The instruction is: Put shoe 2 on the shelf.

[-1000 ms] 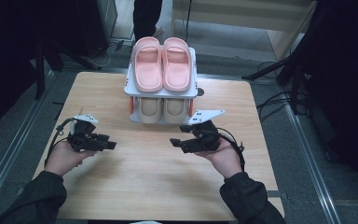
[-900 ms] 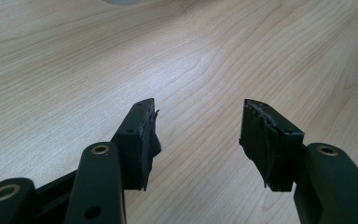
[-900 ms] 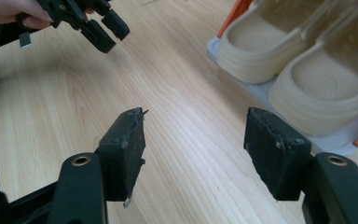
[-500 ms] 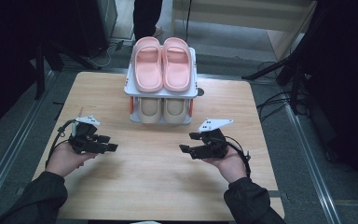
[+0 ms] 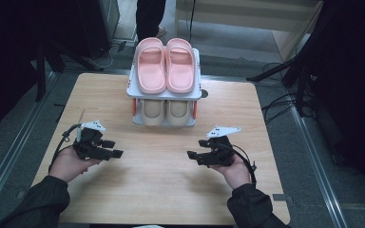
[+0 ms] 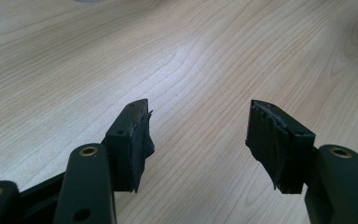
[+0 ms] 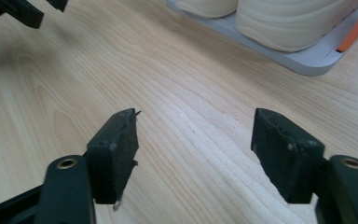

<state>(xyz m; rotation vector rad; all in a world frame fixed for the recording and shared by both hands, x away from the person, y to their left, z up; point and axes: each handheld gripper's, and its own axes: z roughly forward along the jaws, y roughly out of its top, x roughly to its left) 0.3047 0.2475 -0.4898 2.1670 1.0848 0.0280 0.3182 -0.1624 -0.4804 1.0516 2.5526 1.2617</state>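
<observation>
left gripper (image 5: pixel 116 153) & right gripper (image 5: pixel 193 156): jaws apart, empty | both drawn back from shoe rack (image 5: pixel 164 93) | slippers (image 5: pixel 165 71) shelved; likely finished

I can't read any text, label, brand mark, number or sign in the high view or in either gripper view. Checked the pink slippers (image 5: pixel 165 71) and the beige slippers (image 5: pixel 165 111) on the rack (image 5: pixel 164 94) at 12 o'clock on the tabletop (image 5: pixel 161 190): plain surfaces, no print I can make out. The grey plates on the left tool (image 5: pixel 116 148) and the right tool (image 5: pixel 193 156) are blank too.
</observation>
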